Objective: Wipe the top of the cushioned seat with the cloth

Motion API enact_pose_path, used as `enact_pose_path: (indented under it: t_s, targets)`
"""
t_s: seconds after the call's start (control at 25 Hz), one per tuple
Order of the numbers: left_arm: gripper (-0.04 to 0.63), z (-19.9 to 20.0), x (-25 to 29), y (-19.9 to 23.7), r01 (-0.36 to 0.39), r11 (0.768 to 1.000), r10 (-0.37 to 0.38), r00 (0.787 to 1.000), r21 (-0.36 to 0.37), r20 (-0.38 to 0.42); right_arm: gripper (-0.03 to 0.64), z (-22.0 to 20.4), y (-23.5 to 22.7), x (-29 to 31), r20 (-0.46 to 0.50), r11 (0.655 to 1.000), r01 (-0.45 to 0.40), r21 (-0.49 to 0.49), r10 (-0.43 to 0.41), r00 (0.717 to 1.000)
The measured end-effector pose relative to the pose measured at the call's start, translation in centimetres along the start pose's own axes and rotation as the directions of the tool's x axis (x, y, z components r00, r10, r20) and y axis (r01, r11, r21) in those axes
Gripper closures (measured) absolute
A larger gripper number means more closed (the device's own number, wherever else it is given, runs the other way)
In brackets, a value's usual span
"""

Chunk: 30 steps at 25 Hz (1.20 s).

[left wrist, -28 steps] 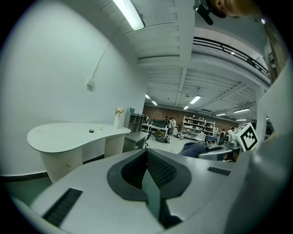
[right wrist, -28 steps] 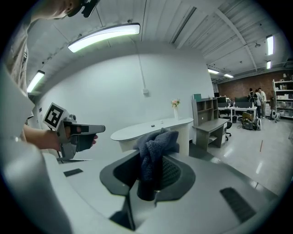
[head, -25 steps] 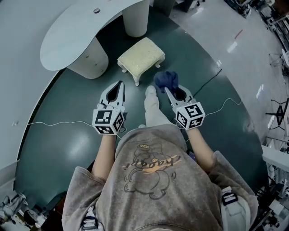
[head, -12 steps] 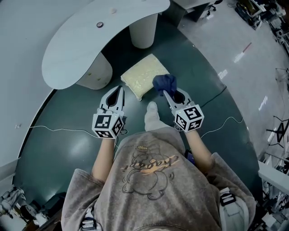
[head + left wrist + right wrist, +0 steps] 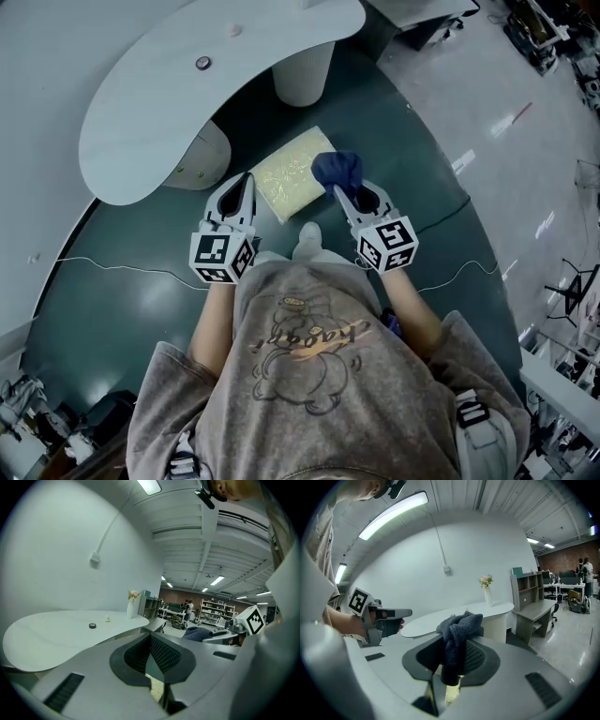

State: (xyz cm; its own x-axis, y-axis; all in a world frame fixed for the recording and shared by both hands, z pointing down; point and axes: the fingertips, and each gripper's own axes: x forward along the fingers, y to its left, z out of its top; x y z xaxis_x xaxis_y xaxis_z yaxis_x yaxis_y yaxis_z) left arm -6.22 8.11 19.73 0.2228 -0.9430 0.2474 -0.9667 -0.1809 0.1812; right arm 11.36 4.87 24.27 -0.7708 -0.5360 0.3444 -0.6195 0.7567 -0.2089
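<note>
Cloth (image 5: 337, 169) is clamped in the right hand-held gripper (image 5: 336, 187) over the cushioned seat (image 5: 281, 178) edge; the left hand-held gripper (image 5: 246, 180) is closed on nothing.

We read no sure text. On the person's grey sweatshirt (image 5: 314, 375), at 6 o'clock in the head view, an orange cursive word is unclear. The black square markers on the left gripper (image 5: 242, 182) and the right gripper (image 5: 337, 191) carry only patterns.

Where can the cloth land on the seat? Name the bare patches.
The cushioned seat top is bare from the left gripper side across to the cloth, held by the right gripper at its right corner. Crowded: the table pedestal beside the seat's left.
</note>
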Motion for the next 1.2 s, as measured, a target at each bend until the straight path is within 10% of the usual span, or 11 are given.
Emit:
enact_pose_path:
  t_s: [0.56,1.2]
  targets:
    - [0.58,-1.3,3.6,4.8,0.056,0.998,-0.056,0.997,-0.005,-0.052,0.523,-0.2,0.1,5.4,-0.016,0.997,0.032,0.075,-0.031,0.999]
    - [0.58,-12.3,8.4,11.9,0.025,0.997,-0.033,0.992,-0.066,-0.123,0.523,-9.7,-0.6,15.4,-0.125,0.994,-0.065,0.085,0.076,0.989]
